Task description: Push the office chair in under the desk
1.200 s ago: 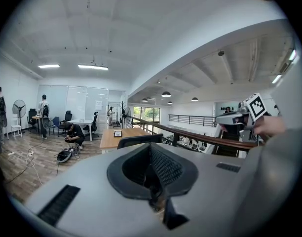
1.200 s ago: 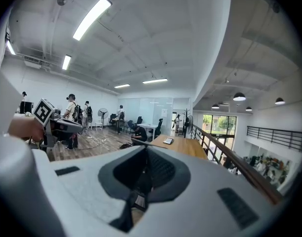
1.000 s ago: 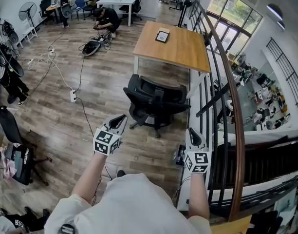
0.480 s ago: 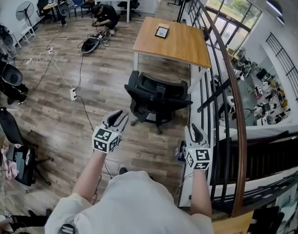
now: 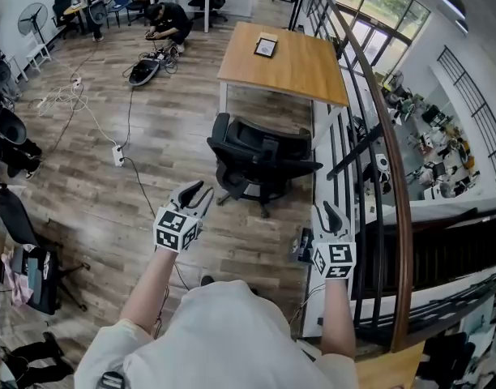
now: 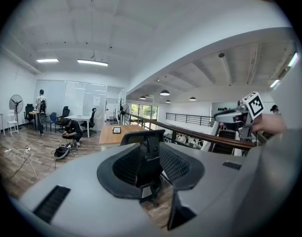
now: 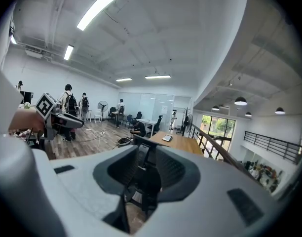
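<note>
A black office chair stands on the wood floor, pulled out from the near end of a wooden desk, its back towards me. My left gripper hovers short of the chair's left side and touches nothing. My right gripper hovers near the railing, to the right of the chair and short of it. Both sets of jaws are opening, with nothing between them. In the left gripper view the chair shows through the jaws; the right gripper view frames the chair the same way.
A wooden-topped railing runs along the right, close to the desk and chair. A power strip with cables lies on the floor at left. A framed item rests on the desk. A person crouches far back. Another black chair stands at far left.
Both grippers' jaws have spread from shut to apart. The hands have stayed roughly where they were, and the chair has not moved.
</note>
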Available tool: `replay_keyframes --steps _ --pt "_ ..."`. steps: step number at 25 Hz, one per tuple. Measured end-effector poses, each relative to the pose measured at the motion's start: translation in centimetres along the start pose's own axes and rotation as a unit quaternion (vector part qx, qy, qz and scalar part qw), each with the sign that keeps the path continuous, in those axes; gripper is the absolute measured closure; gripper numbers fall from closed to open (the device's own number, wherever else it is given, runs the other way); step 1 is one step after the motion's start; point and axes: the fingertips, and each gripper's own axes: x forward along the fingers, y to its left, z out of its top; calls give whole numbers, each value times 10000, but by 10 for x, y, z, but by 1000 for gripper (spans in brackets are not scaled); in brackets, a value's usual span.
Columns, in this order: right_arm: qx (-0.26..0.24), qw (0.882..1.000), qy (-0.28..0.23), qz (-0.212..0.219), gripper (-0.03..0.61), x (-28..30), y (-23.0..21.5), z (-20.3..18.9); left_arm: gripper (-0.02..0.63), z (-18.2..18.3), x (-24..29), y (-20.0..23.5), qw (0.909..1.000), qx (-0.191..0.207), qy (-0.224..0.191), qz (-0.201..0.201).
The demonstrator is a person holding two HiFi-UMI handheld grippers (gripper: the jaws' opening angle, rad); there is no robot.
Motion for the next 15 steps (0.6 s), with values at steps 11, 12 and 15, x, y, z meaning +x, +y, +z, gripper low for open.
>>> replay_keyframes --steps 11,12,15 --pt "147 9993 192 -270 482 1 32 -14 501 -13 -6 23 9994 33 97 -323" --pt "161 9992 213 -291 482 0 35 -16 502 -15 -7 24 9993 36 114 -357" --pt "200 9988 267 -352 482 -1 42 -18 502 -17 -8 26 9988 51 173 -451"
